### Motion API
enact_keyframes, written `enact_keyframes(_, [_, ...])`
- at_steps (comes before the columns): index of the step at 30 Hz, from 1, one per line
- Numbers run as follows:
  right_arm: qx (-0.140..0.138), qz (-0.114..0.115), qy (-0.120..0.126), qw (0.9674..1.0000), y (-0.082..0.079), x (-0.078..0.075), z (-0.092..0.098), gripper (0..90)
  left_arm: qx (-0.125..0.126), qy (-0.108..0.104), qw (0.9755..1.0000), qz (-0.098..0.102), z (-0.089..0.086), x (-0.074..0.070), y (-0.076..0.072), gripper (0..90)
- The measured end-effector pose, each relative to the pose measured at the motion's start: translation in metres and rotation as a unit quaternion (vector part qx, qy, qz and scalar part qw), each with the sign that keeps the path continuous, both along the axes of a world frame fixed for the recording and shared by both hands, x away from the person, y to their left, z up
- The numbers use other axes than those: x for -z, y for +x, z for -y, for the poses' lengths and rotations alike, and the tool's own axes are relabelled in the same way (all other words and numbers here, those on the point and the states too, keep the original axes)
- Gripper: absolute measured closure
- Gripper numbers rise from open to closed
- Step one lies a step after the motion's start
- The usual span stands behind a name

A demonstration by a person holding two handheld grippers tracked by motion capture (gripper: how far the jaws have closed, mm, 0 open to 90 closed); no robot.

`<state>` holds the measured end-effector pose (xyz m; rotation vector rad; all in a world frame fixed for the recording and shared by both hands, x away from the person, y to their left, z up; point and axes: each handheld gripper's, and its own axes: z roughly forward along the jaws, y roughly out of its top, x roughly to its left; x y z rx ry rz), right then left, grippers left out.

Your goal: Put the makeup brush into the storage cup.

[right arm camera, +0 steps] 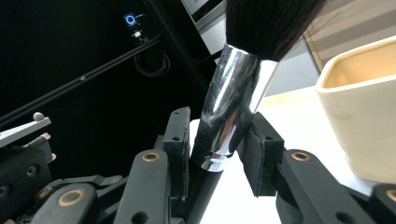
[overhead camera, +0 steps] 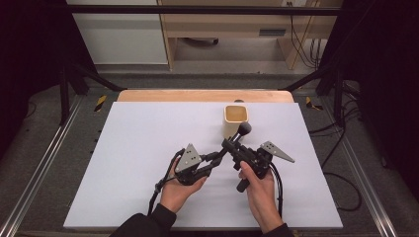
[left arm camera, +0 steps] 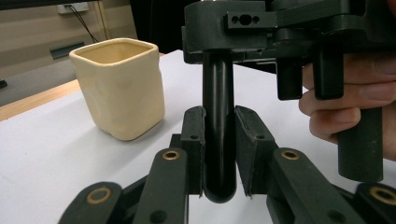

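A makeup brush (overhead camera: 236,138) with a black handle, silver ferrule (right arm camera: 233,88) and dark bristles (right arm camera: 271,23) hangs above the white table, its head tilted up toward a cream square cup (overhead camera: 235,117). My left gripper (overhead camera: 217,157) is shut on the rounded bottom end of the handle (left arm camera: 217,93). My right gripper (overhead camera: 231,146) grips higher up, its pads against the base of the ferrule where it meets the handle. The cup (left arm camera: 120,88) stands upright just beyond the brush, and nothing shows inside it.
The white table top (overhead camera: 138,148) lies on a wooden board whose far edge shows behind it. Black frame posts and trailing cables stand at both sides. A hand (left arm camera: 345,107) wraps the right gripper's handle close to my left jaws.
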<state>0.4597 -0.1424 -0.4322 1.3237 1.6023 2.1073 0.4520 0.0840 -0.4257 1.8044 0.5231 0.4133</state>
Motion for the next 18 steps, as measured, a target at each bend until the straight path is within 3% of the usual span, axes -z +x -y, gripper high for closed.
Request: enact_keyframes(18, [-0.007,-0.003,0.006,0.9999,0.0003,-0.0001,0.0008,68.0,0.002,0.001,1.0000,-0.001,-0.0004,0.0003,0.0004,74.2])
